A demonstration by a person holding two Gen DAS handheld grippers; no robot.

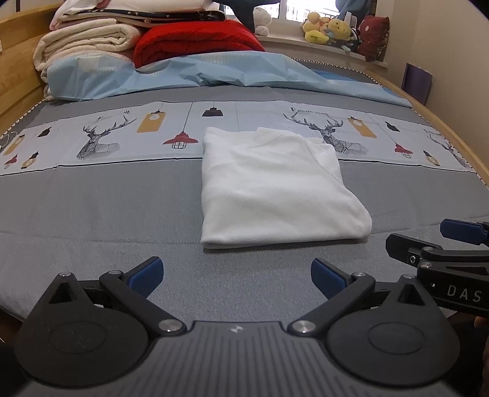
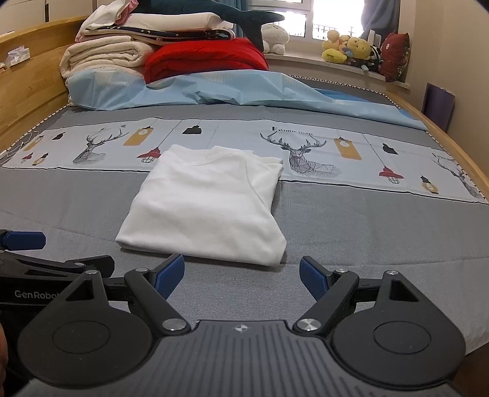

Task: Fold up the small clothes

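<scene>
Wooden-framed bed point(image 2: 27, 88) with a grey deer-print sheet point(image 2: 351, 220), folded blankets point(image 2: 101, 55) stacked at its head. Bright window point(image 2: 330, 18) behind, yellow plush toys point(image 2: 348, 49) on the sill.

White garment point(image 1: 275, 186) on grey deer-print sheet point(image 1: 107, 195)

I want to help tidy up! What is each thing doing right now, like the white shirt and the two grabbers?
Shirt: folded, flat on the bed.
Left gripper: open, empty, short of the shirt.
Right gripper: open, empty, short of the shirt.
Blankets: folded, stacked.
Red quilt: folded.
Blue sheet: rumpled.
</scene>
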